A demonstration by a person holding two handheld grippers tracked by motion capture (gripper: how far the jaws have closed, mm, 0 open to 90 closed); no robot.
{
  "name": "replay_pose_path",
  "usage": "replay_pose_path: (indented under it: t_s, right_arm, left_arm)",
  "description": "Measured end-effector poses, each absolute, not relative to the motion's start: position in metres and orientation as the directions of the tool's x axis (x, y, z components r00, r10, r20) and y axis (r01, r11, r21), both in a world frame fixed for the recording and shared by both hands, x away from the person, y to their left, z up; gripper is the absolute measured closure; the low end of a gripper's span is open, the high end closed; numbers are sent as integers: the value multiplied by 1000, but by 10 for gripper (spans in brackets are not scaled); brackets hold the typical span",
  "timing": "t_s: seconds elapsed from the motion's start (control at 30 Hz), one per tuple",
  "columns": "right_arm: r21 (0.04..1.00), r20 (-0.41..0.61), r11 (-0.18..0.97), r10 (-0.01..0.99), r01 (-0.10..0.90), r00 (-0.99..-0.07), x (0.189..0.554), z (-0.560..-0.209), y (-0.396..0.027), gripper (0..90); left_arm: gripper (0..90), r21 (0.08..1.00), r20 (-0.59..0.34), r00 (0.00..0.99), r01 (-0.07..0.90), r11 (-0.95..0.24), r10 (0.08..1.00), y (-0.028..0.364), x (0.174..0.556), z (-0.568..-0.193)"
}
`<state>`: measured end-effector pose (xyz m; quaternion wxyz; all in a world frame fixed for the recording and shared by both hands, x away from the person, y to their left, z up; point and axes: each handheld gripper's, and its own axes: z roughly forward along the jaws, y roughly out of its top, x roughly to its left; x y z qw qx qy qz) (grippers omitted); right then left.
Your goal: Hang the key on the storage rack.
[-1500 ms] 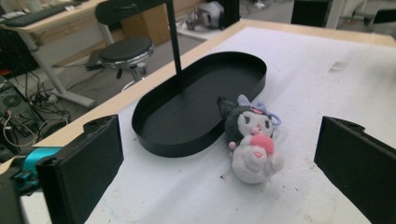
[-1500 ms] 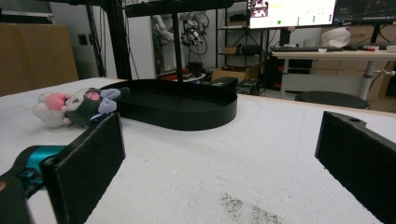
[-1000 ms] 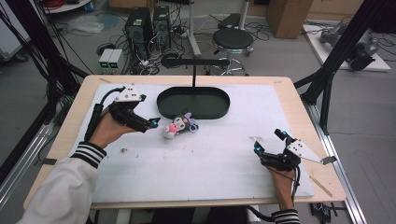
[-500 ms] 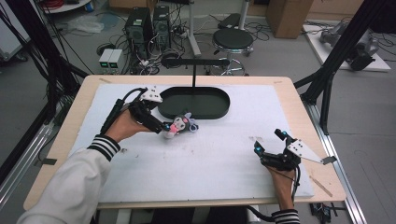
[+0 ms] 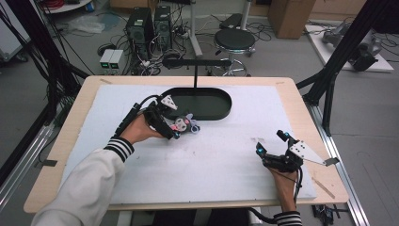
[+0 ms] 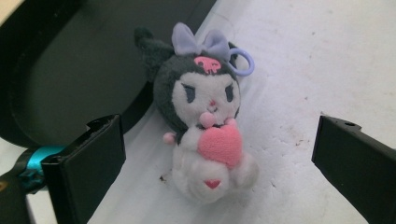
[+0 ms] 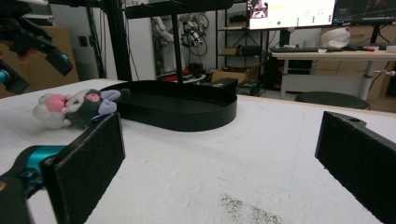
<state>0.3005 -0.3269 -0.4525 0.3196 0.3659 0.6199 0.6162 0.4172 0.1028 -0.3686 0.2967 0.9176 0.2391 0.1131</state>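
Two tools work over the white surface [image 5: 211, 155]. A small plush toy [image 6: 205, 135] lies on its back just beside the rim of the black oval tray [image 5: 214, 106]; the left tool [image 5: 175, 133] hangs over it, jaws wide either side, not touching. Well apart, the right tool [image 5: 270, 143] rests wide, holding nothing.

A lab: computer towers [image 5: 149, 26], tangled floor cables [image 5: 120, 47], monitors [image 7: 292, 13] beyond the table

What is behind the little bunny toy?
Right behind the bunny toy is the black oval tray, its rim beside the toy's head. The tray's inside looks empty. The toy covers the white mat under it.
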Motion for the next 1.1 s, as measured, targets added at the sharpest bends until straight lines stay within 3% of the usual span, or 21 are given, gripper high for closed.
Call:
replay_pose_path:
  t_s: [0.13,0.2,0.73,0.9,1.1]
  right_arm:
    - [998,55,-28,848,60,-527,301,-452,-327,5]
    - [998,56,-28,848,61,-527,301,-452,-327,5]
    - [998,56,-27,847,62,-528,301,-452,-327,5]
    - [998,53,-26,847,59,-529,301,-453,-327,5]
    - [998,55,-26,847,62,-528,301,-452,-327,5]
  left_arm:
    - [32,580,53,853,397,-711,519,99,419,-374]
    - [106,567,39,850,414,-712,525,98,422,-378]
    - [189,469,25,835,475,-744,549,98,431,-393]
    - [248,442,24,839,479,-758,544,97,432,-396]
    - [380,418,26,837,487,-767,546,94,431,-399]
